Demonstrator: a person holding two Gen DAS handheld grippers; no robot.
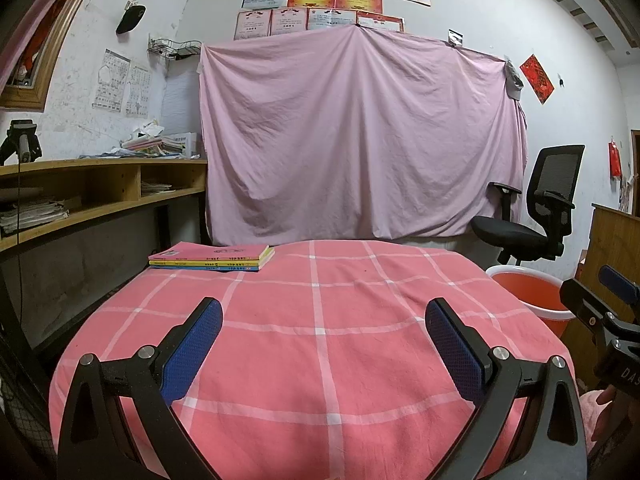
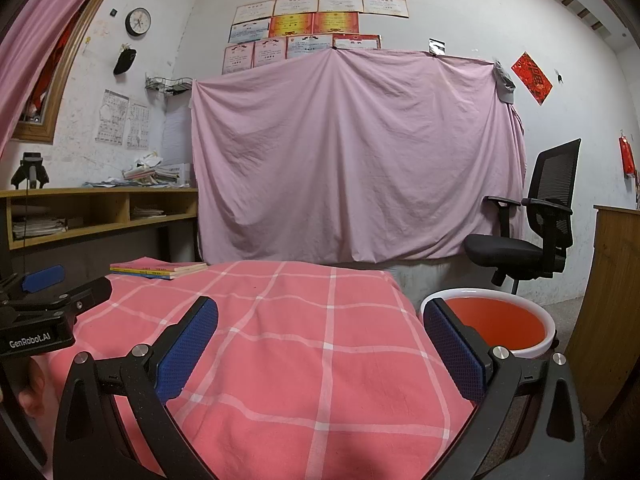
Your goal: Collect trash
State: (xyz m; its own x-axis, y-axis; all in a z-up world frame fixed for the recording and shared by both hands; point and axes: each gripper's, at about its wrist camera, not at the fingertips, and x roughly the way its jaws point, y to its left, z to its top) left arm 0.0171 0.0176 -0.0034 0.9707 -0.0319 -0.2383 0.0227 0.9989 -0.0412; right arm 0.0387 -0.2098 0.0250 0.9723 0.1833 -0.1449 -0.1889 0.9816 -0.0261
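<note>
Three books (image 1: 212,258) on checked cloth (image 1: 320,340)

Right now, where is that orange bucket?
The orange bucket stands on the floor off the right side of the pink checked table, in front of the black office chair.

A round red bucket (image 2: 494,326) with a white rim stands upright on the floor, just beside the right edge of the pink checked table (image 2: 304,344). Its mouth is open, and its inside looks bare red.
</note>
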